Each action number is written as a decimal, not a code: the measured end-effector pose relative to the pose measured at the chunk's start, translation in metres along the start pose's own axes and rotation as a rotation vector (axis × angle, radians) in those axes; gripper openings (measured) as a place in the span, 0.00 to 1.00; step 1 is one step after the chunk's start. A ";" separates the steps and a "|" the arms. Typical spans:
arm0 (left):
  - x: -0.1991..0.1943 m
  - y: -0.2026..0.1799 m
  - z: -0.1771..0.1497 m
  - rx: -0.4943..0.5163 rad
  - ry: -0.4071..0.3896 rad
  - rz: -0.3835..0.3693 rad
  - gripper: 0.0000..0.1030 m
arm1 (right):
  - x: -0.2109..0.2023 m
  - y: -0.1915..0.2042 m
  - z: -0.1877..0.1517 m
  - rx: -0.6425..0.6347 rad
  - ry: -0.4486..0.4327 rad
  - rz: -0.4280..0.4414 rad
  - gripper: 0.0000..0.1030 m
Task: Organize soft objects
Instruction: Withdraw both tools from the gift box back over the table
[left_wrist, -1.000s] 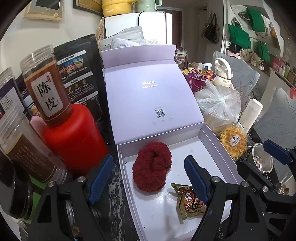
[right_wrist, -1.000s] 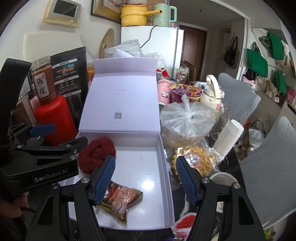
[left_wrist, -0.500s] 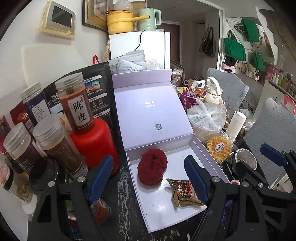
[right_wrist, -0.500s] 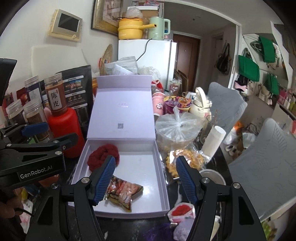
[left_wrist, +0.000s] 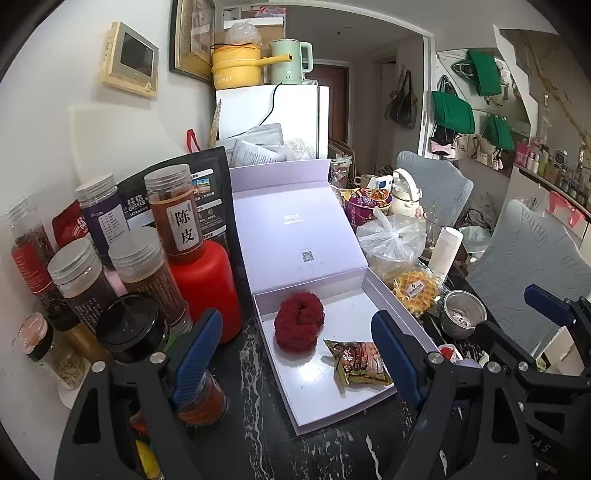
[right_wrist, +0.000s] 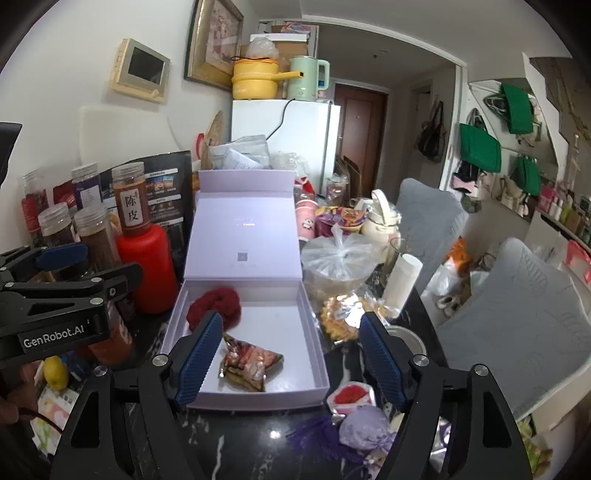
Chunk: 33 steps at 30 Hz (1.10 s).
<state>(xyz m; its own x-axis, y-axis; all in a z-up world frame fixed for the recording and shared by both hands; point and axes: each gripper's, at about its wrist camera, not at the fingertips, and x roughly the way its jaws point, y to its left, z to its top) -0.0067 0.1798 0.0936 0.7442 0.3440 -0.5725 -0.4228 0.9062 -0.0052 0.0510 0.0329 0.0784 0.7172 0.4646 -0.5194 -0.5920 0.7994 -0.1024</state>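
We are holding both grippers over the open lilac box (left_wrist: 400, 293), the left gripper (left_wrist: 293, 354) and right gripper (right_wrist: 291, 363) each spreading its blue fingers wider, pinching nothing. Inside the box, the red fluffy scrunchie (left_wrist: 299, 320) is lying near the hinge, the snack packet (left_wrist: 359, 363) resting just in front of it.

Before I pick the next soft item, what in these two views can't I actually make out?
- Purple sachet, right wrist view: blurred, partly behind the right gripper finger.
- Snack packet in the box, left wrist view: its right end sits behind the left gripper finger.
- Red scrunchie, right wrist view: lower edge covered by a finger.
- Jar labels: too small to read.
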 end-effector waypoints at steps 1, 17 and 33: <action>-0.004 0.000 -0.001 -0.001 -0.005 0.002 0.81 | -0.004 0.000 -0.001 -0.003 -0.004 -0.006 0.78; -0.041 -0.002 -0.025 0.028 -0.031 -0.006 0.82 | -0.047 0.004 -0.021 0.022 -0.033 -0.020 1.00; -0.050 -0.022 -0.045 0.084 -0.022 -0.053 0.99 | -0.073 -0.018 -0.054 0.112 -0.007 -0.035 1.00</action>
<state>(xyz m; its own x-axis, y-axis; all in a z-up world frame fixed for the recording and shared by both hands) -0.0574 0.1313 0.0850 0.7762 0.2994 -0.5549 -0.3380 0.9405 0.0346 -0.0107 -0.0356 0.0726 0.7394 0.4379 -0.5114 -0.5221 0.8525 -0.0248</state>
